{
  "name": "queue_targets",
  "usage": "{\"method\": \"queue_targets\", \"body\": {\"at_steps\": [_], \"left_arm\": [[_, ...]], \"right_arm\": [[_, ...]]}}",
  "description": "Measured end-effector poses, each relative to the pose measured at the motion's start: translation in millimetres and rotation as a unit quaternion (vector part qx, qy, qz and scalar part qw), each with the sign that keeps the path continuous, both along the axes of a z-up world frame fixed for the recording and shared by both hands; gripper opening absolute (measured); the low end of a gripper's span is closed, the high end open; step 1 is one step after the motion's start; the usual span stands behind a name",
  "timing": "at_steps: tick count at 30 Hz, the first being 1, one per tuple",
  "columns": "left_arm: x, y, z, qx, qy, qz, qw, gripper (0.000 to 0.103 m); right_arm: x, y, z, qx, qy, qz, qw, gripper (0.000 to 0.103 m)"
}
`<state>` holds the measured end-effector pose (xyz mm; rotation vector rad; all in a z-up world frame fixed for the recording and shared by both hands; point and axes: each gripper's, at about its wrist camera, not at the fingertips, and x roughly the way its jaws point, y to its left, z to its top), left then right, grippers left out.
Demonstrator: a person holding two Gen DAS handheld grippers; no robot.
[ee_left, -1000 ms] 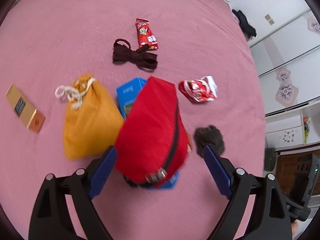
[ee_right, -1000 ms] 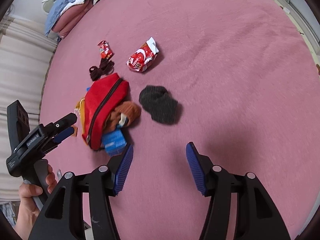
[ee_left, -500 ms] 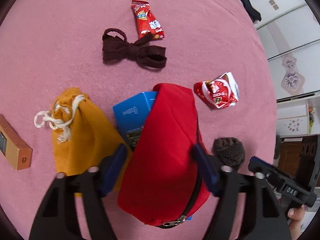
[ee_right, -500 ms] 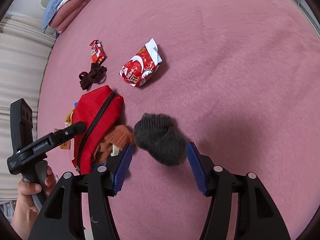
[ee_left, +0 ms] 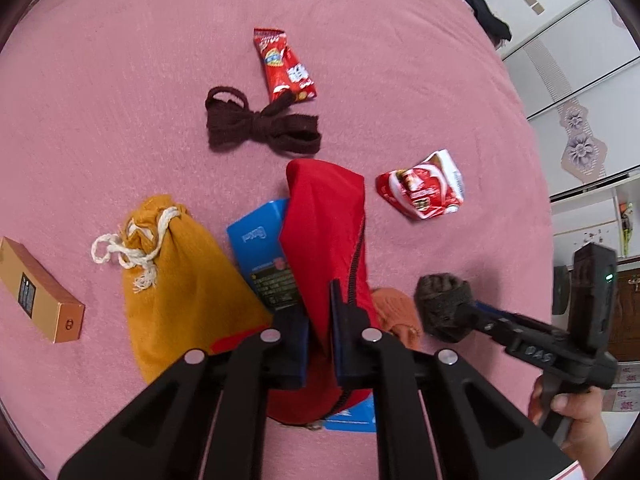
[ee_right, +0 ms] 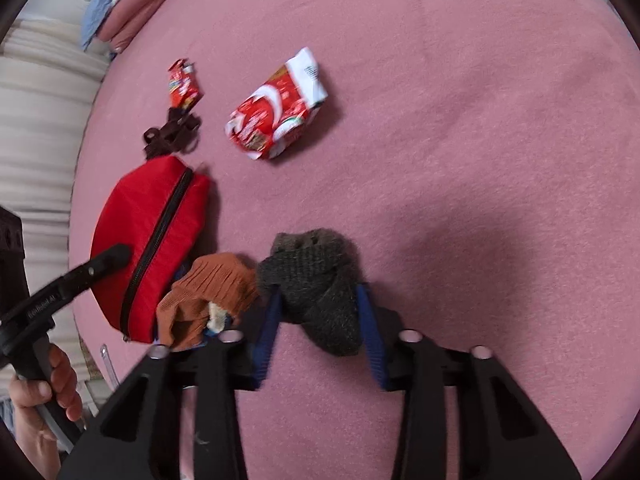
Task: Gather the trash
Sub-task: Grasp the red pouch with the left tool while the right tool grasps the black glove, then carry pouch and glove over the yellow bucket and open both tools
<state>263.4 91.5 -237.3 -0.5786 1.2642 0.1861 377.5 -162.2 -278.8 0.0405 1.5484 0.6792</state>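
- A pink plush bed cover fills both views as the working surface; pillows in blue and pink are heaped at its far corner in the right wrist view, and white wardrobe doors with flower panels stand beyond its edge in the left wrist view
- The left gripper has just been closing and its blue pads now pinch a fold of the red zip-up fabric pouch, jaws narrow
- The right gripper has just been closing too, and its blue pads press on both sides of the dark grey knitted sock
- The trash lies apart from both grippers: a crumpled red and white snack packet sits on open cover beyond the pouch, and a slim red snack wrapper lies farther off, its near end touching a dark brown ribbon bow
- A blue carton is tucked under the pouch, a mustard drawstring bag lies just beside it, and a copper-coloured slim box lies near the left rim of the left wrist view
- An orange-brown knitted sock lies between the pouch and the grey sock, touching both
- Open cover spreads wide to the right of and beyond the grey sock in the right wrist view; the left side is crowded with a cluster of things
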Motion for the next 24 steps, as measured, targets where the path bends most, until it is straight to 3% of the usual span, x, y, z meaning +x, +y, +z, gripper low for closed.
{"method": "queue_targets", "body": {"at_steps": [8, 15, 24], "left_arm": [[-23, -12, 33, -0.032, -0.038, 0.022, 0.9985, 0.008], [-53, -58, 57, -0.047, -0.050, 0.005, 0.9977, 0.008], [-77, -143, 66, -0.071, -0.042, -0.028, 0.9962, 0.007]], "right_arm": [[-22, -15, 26, 0.016, -0.020, -0.008, 1.000, 0.015], [-48, -60, 75, 0.056, -0.028, -0.045, 0.997, 0.015], [-93, -134, 121, 0.062, -0.058, -0.073, 0.994, 0.015]]}}
